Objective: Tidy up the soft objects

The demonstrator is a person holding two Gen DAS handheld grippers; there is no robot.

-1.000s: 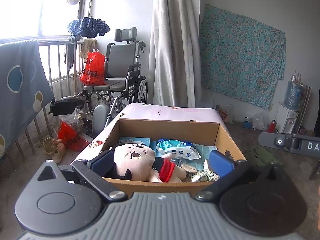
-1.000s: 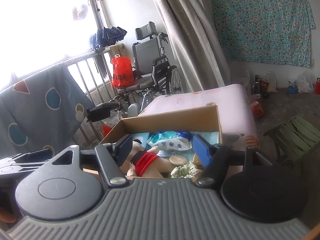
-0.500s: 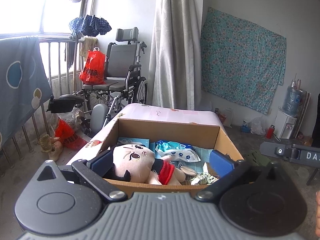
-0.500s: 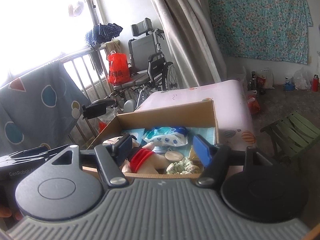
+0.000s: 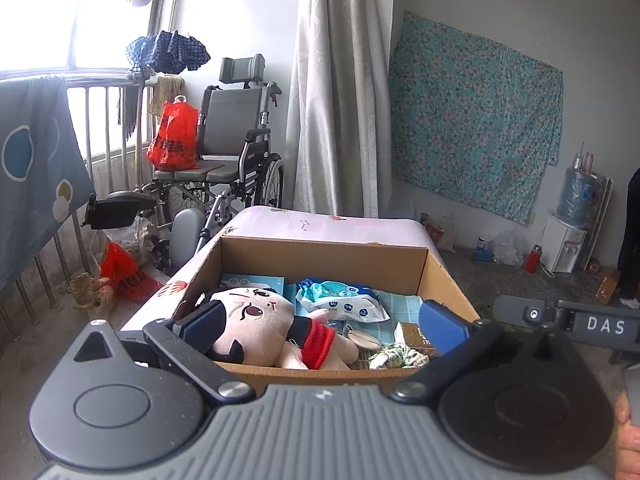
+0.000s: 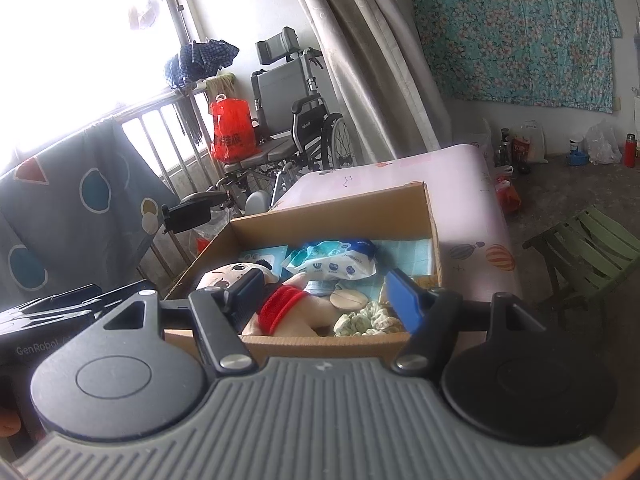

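Cardboard box point(image 5: 324, 258) sits on the pink-covered table point(image 6: 472, 184), and the soft stuff is all inside: plush doll point(image 5: 260, 326) with a red band lying along the near wall, blue-white soft pack point(image 5: 344, 300) behind it, greenish scrunchie point(image 6: 366, 320) in the near right corner. Both tongs hover at the near edge, left tongs point(image 5: 322, 322) and right tongs point(image 6: 326, 298), spread wide with nothing pinched. Wheelchair point(image 5: 228, 152) parked behind by the curtain point(image 5: 340, 88).
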